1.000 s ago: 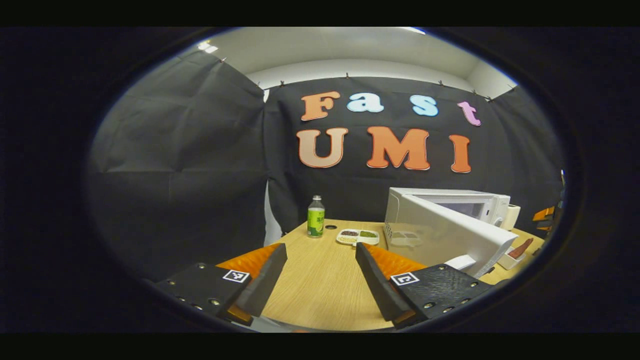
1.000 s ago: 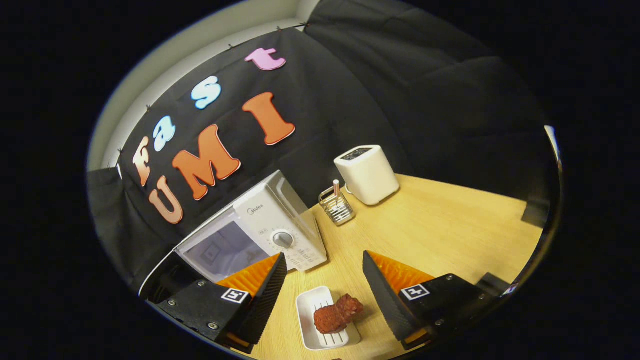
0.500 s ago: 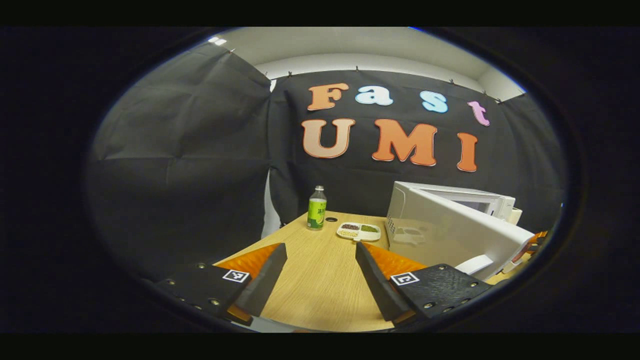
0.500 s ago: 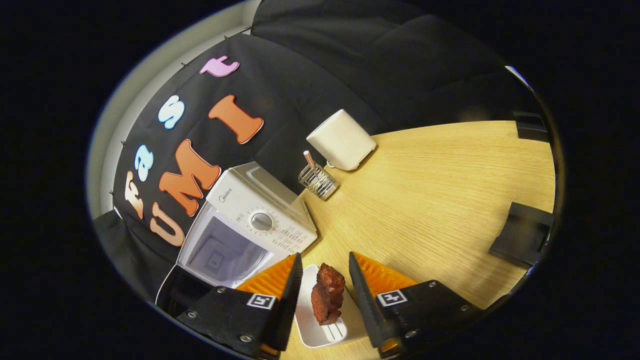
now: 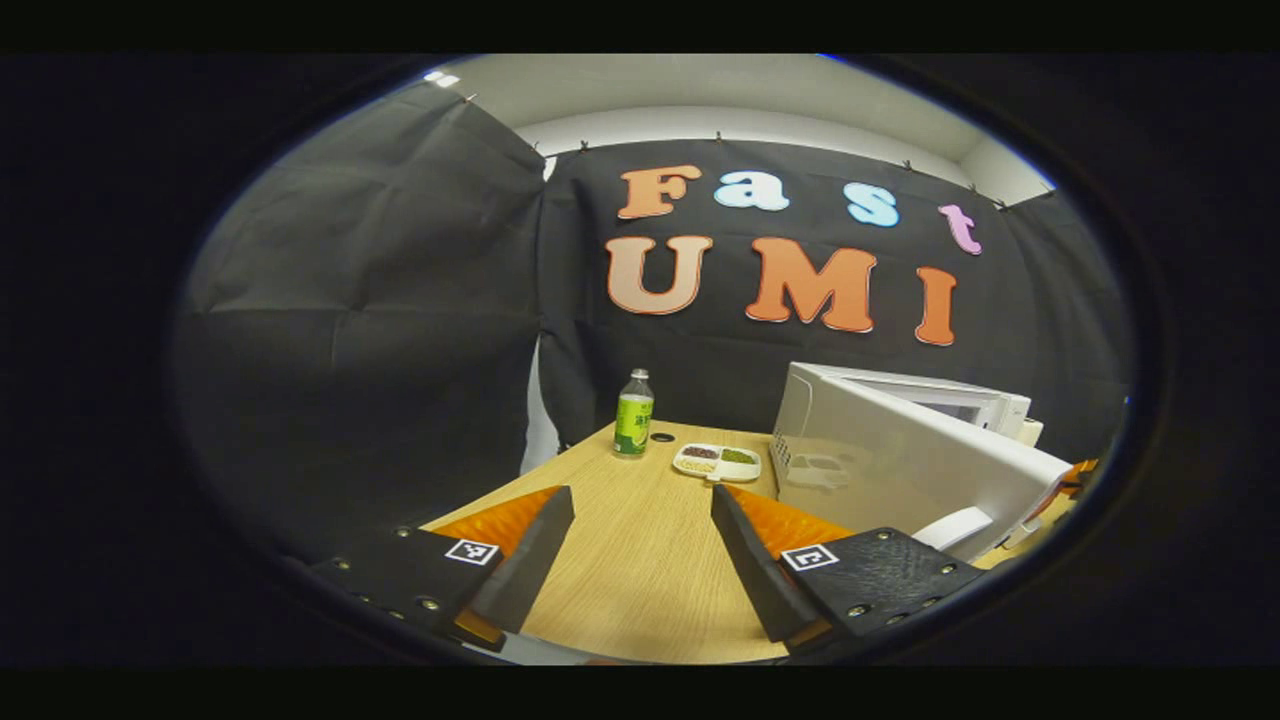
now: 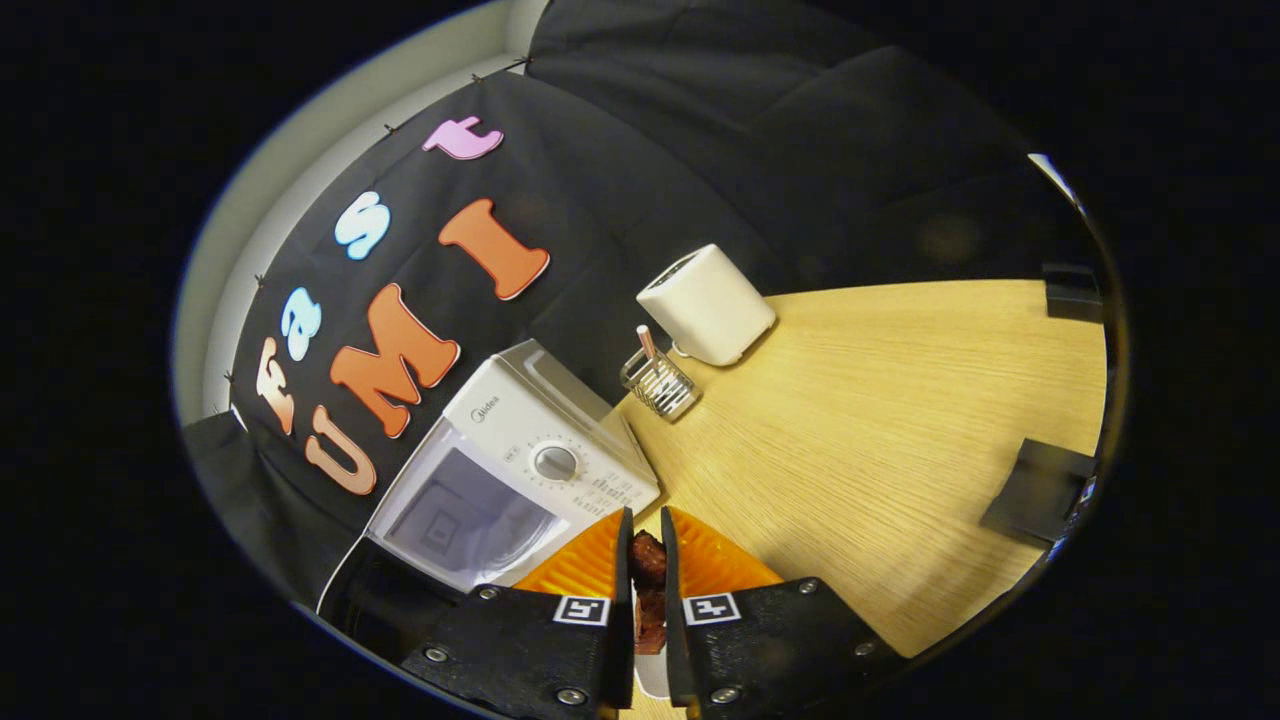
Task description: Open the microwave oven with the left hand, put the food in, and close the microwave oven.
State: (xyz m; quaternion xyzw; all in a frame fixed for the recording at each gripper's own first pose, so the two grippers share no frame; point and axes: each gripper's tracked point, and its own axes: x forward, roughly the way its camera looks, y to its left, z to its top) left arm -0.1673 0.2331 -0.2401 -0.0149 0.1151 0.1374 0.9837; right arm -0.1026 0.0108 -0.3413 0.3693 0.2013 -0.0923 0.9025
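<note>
Apparently right hand-held gripper (image 6: 642, 560) pinches food (image 6: 647, 560); microwave (image 6: 520, 480) open.

I am working in a staged recording booth got up as a kitchen corner, not a real home: black cloth (image 5: 360, 330) hangs as walls on every side of a wooden table (image 5: 640, 560), with a plain white ceiling (image 5: 720, 95) above the cloth. Along the table's far edge stand kitchen goods: a white microwave (image 6: 520, 470) with its door open, a toaster (image 6: 708, 303), a wire rack (image 6: 660, 385), and toward the far left corner a bottle (image 5: 633, 428) and a divided dish (image 5: 716, 462).
</note>
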